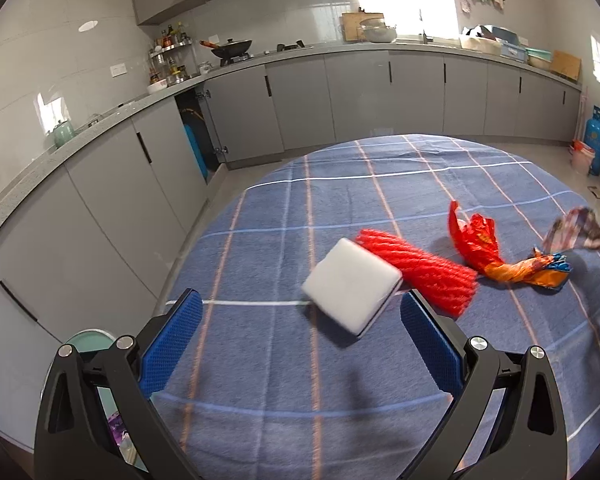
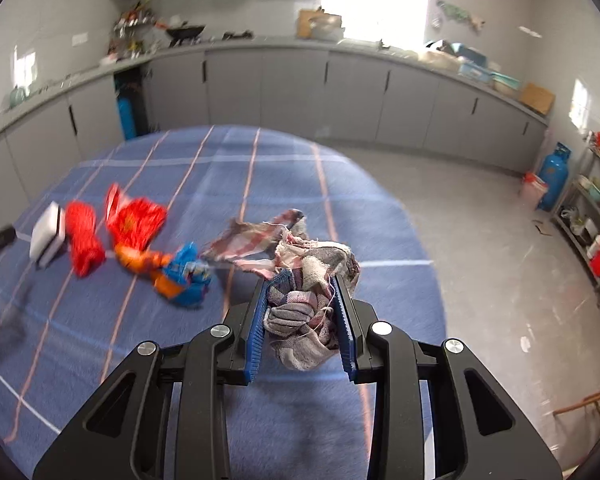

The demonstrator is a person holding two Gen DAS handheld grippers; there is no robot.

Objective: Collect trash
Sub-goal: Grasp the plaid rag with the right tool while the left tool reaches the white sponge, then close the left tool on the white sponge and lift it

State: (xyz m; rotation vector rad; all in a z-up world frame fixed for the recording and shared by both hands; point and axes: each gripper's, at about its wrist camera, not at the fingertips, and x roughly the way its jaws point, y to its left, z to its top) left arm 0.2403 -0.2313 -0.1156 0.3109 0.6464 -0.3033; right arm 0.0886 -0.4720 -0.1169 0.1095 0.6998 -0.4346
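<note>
The right gripper pinches a frayed, faded plaid rag, crumpled between its blue pads. The left gripper gapes wide before a white sponge.

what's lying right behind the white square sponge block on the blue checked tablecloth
A red ribbed roll lies right behind the white square sponge block, touching it. The block covers the roll's near edge.

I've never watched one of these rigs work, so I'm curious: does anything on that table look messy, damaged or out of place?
Yes. The checked rag pinched in the right gripper is frayed, with loose threads hanging. Crumpled red and orange wrappers lie strewn on the blue plaid tablecloth beside a red mesh roll and a white block.
</note>
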